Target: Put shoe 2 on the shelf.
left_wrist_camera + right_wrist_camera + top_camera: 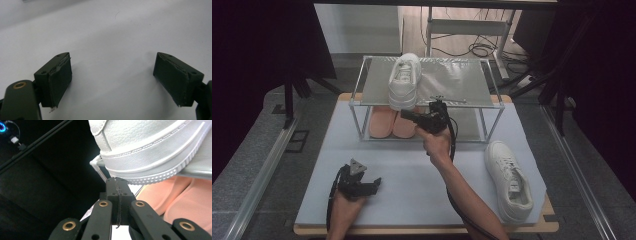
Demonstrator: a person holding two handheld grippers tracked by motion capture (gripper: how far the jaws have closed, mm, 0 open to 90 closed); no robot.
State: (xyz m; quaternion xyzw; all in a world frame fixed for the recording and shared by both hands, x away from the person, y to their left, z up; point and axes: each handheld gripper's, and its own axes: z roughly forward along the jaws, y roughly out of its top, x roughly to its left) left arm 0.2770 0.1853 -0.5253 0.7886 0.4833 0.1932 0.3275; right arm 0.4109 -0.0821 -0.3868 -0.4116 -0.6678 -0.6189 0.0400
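A white sneaker (404,80) lies on the top shelf of a metal rack (462,82), its heel hanging a little over the front edge. My right gripper (404,114) is shut with nothing between its jaws, held just under and in front of that heel. In the right gripper view the joined tips (117,180) come right up to the sneaker's (150,150) sole rim; whether they touch is unclear. My left gripper (374,184) rests low on the white table, its jaws open (112,75) over bare surface.
A pair of pink slippers (392,122) sits on the rack's lower level, also seen as the pink slippers (185,200) behind the jaws. A second white sneaker (509,180) lies on the table (412,170) at the right front. Dark stands flank the table.
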